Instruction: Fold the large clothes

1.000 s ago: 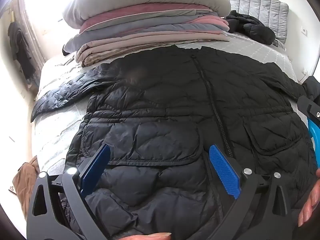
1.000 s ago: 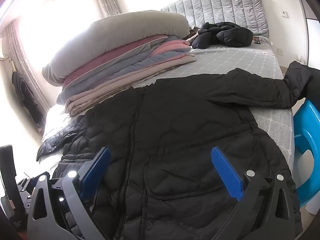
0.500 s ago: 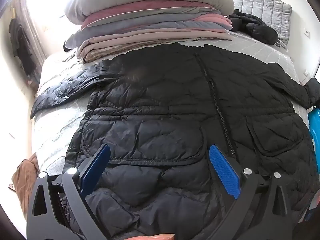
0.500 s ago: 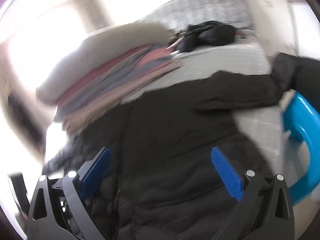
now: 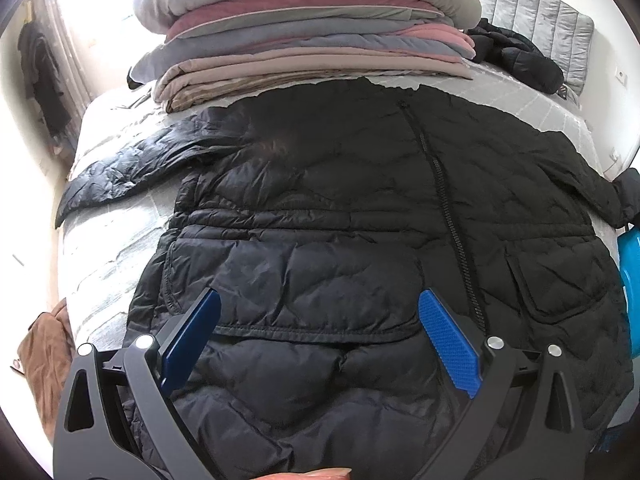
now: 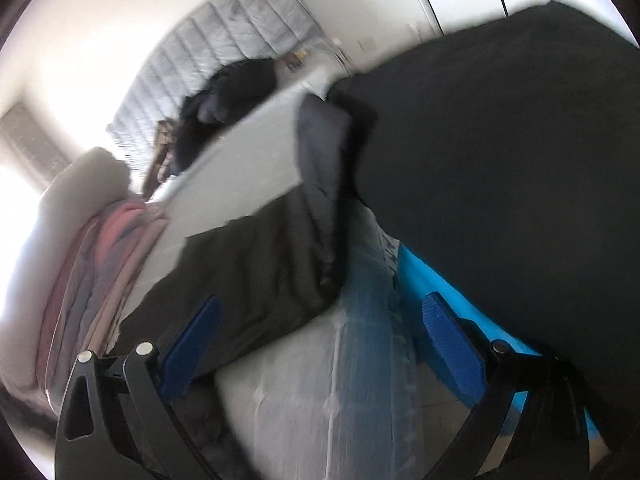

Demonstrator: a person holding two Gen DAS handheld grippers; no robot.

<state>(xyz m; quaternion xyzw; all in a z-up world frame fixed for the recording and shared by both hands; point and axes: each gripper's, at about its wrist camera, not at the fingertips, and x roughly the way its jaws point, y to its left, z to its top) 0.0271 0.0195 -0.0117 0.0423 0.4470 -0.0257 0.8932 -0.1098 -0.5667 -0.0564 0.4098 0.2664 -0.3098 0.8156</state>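
Note:
A large black quilted jacket (image 5: 340,208) lies spread front-up on the grey bed (image 5: 108,248), zip closed, both sleeves stretched out sideways. My left gripper (image 5: 320,340) is open and empty, just above the jacket's hem near the left pocket. The right wrist view is blurred and tilted: the jacket's right sleeve (image 6: 264,264) reaches the bed's edge, and my right gripper (image 6: 320,340) is open and empty over the bed edge (image 6: 320,380) beside that sleeve.
A tall stack of folded blankets (image 5: 304,36) sits behind the jacket's collar. Another black garment (image 5: 516,56) lies by the grey headboard. A blue plastic stool (image 6: 440,292) with a dark garment (image 6: 520,160) stands at the bed's right side. Brown cloth (image 5: 44,352) lies on the floor at left.
My right gripper has swung fast to the right and tilted, from over the jacket's body to the right sleeve and bed edge. My left gripper has barely moved.

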